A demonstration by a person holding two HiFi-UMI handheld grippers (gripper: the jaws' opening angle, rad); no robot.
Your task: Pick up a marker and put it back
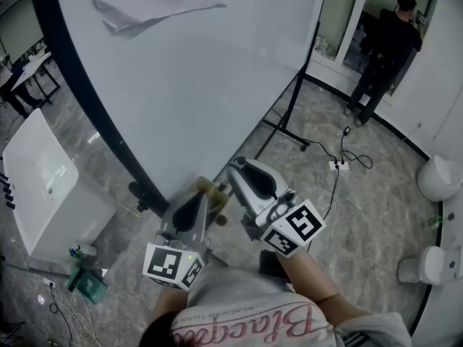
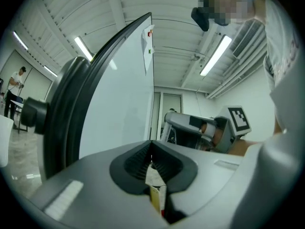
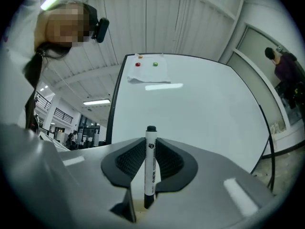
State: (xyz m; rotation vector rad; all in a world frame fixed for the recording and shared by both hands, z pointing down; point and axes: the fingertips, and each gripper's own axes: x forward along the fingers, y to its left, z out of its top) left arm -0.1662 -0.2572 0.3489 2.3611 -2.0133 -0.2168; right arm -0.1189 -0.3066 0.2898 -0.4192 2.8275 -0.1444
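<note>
A white marker (image 3: 150, 166) with a black cap stands upright between the pads of my right gripper (image 3: 150, 149), which is shut on it. Behind it spreads the whiteboard (image 3: 200, 104). In the head view the right gripper (image 1: 235, 166) points up at the board's lower edge, and the marker itself is hard to make out there. My left gripper (image 1: 200, 197) sits just to its left, shut on a thin yellowish thing (image 2: 155, 187) with a red end; what it is I cannot tell. That yellowish thing (image 1: 210, 190) shows at the gripper's tip.
A sheet of paper (image 3: 147, 73) hangs on the whiteboard (image 1: 188, 85) under coloured magnets. The board's stand (image 1: 289, 132) reaches across the floor, with a power strip (image 1: 338, 166) and cable beyond. A white box (image 1: 51, 186) stands at left. A person (image 1: 387, 49) is at the far doorway.
</note>
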